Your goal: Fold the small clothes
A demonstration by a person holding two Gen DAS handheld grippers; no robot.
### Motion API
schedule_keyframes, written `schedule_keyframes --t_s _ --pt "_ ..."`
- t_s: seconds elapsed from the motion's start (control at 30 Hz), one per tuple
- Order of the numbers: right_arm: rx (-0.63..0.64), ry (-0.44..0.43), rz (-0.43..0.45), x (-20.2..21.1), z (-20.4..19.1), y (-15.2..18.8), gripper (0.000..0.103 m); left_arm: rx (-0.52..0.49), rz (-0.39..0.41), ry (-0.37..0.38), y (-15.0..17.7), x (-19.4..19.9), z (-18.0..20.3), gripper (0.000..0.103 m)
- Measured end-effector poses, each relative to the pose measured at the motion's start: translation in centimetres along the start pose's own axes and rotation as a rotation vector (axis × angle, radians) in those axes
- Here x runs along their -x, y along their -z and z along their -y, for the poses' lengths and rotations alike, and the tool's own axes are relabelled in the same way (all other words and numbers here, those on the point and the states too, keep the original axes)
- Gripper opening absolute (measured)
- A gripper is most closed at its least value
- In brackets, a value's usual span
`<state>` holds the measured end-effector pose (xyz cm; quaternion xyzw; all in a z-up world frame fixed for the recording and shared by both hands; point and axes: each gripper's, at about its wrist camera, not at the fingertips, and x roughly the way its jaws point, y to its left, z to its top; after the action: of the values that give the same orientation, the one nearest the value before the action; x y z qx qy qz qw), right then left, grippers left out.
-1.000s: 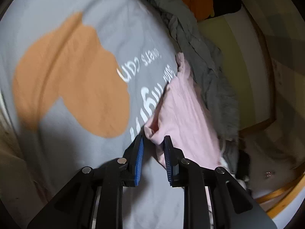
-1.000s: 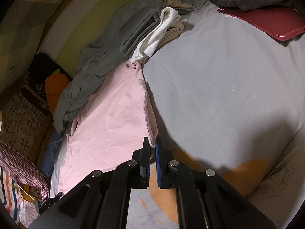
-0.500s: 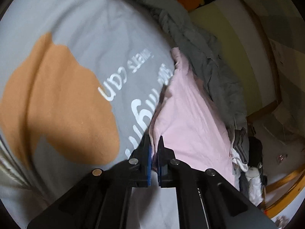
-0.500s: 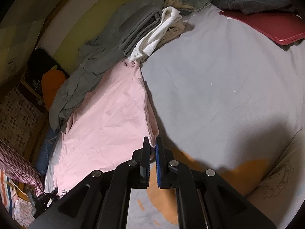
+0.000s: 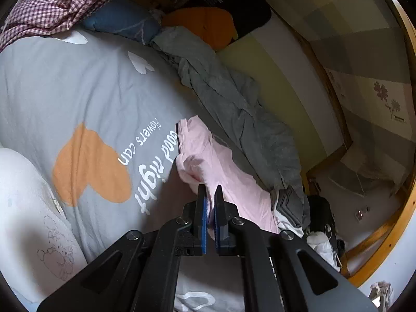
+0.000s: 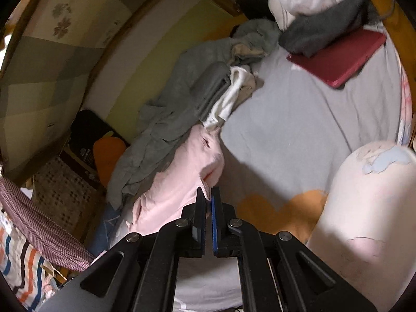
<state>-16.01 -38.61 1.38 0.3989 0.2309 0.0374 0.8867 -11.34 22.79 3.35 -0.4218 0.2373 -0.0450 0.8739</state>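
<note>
Grey bedsheet (image 5: 78, 83) as work surface. Pink garment (image 5: 221, 166) is pinched by both left gripper (image 5: 211, 202) and right gripper (image 6: 208, 205), jaws clamped on its near edge; long axis is stretched between them, remainder lying ahead.

I count two hand-held grippers, the left hand-held gripper (image 5: 211, 202) and the right hand-held gripper (image 6: 208, 202). Between their pads I see one pink garment (image 5: 223, 166). Beyond it I count one crumpled grey garment (image 5: 234, 96) and one white garment (image 6: 228, 96). Far ahead of my right one lies one red board (image 6: 340, 62).
</note>
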Motion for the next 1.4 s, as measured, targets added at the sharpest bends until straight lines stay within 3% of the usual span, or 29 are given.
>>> schedule_keyframes --t_s 0.17,0.23,0.4,0.57,0.83,0.93,1.0,1.17,1.4 --pt "0.070 0.031 0.000 -1.4 -2.4 -1.9 0.002 -0.024 -0.007 -0.077 -1.5 -3.7 0.9 0.004" --pt "0.115 0.077 -0.023 -4.1 -3.7 -3.3 0.002 -0.017 -0.020 -0.146 -2.5 -6.1 1.3 0.004" --pt "0.220 0.182 -0.057 -11.5 -6.1 -6.3 0.002 -0.119 -0.046 -0.257 -4.3 -12.2 2.8 0.004" --pt "0.232 0.263 -0.117 -17.6 -6.0 -7.7 0.002 -0.206 -0.078 -0.358 -5.5 -17.3 3.4 0.004" --pt "0.253 0.321 -0.164 -21.9 -5.4 -7.7 0.002 -0.192 -0.127 -0.384 -5.2 -20.4 2.3 0.004" --pt "0.235 0.332 -0.185 -23.0 -4.8 -7.8 0.002 -0.175 -0.124 -0.367 -5.0 -19.8 2.1 0.004" --pt "0.207 0.313 -0.184 -22.3 -4.7 -7.7 0.002 -0.163 -0.114 -0.328 -4.7 -17.6 2.0 0.004" --pt "0.171 0.207 -0.102 -15.2 -4.8 -6.4 0.002 -0.144 -0.065 -0.258 -3.2 -11.1 2.4 0.004" --pt "0.111 0.176 -0.076 -6.3 -4.0 -2.2 0.003 -0.090 -0.058 -0.273 0.0 -4.7 1.2 0.004"
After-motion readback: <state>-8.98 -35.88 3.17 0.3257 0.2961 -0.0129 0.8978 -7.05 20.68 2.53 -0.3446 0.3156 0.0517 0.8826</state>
